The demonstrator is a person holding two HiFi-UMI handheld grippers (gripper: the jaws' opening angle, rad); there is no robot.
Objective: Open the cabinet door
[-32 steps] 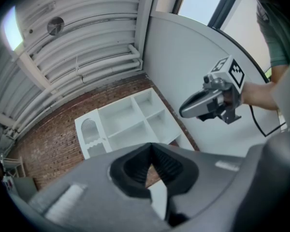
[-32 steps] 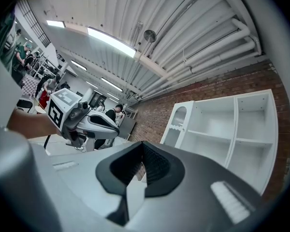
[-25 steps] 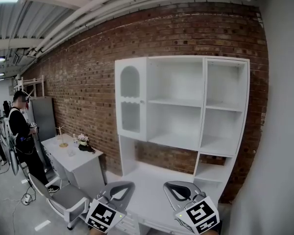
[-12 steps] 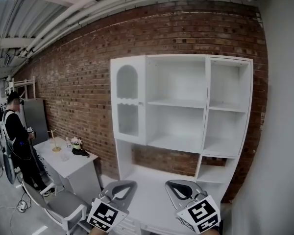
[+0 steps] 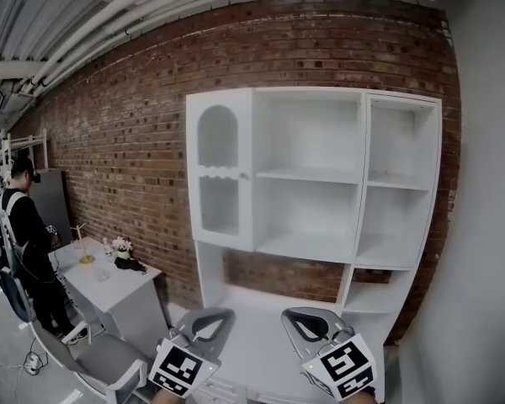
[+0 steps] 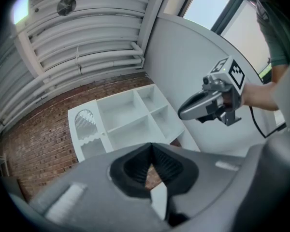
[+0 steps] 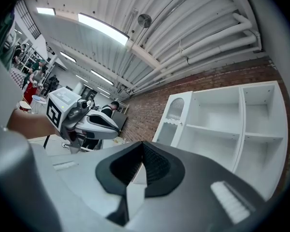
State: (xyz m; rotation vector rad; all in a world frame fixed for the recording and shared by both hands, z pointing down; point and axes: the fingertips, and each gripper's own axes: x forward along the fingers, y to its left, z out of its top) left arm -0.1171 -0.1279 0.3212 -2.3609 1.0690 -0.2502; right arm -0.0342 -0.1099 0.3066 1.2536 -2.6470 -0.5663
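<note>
A white shelf unit (image 5: 320,192) stands against the brick wall. Its one door (image 5: 220,171), at the upper left, has an arched window and a small knob (image 5: 245,176) on its right edge, and it is closed. Both grippers are low in the head view, well short of the door. My left gripper (image 5: 204,326) and my right gripper (image 5: 307,325) are shut with nothing between the jaws. The left gripper view shows the door (image 6: 87,132) far ahead and the right gripper (image 6: 208,103) beside it. The right gripper view shows the door (image 7: 172,116) and the left gripper (image 7: 87,120).
The unit's white desk top (image 5: 252,335) lies just ahead of the grippers. To the left are a small white table (image 5: 109,276) with a few items, a grey chair (image 5: 101,364) and a standing person (image 5: 23,234). A grey wall (image 5: 480,225) closes the right side.
The shelf unit has grown slightly larger and shifted in the head view as the camera came closer. Both grippers stay low and shut, in about the same places.
</note>
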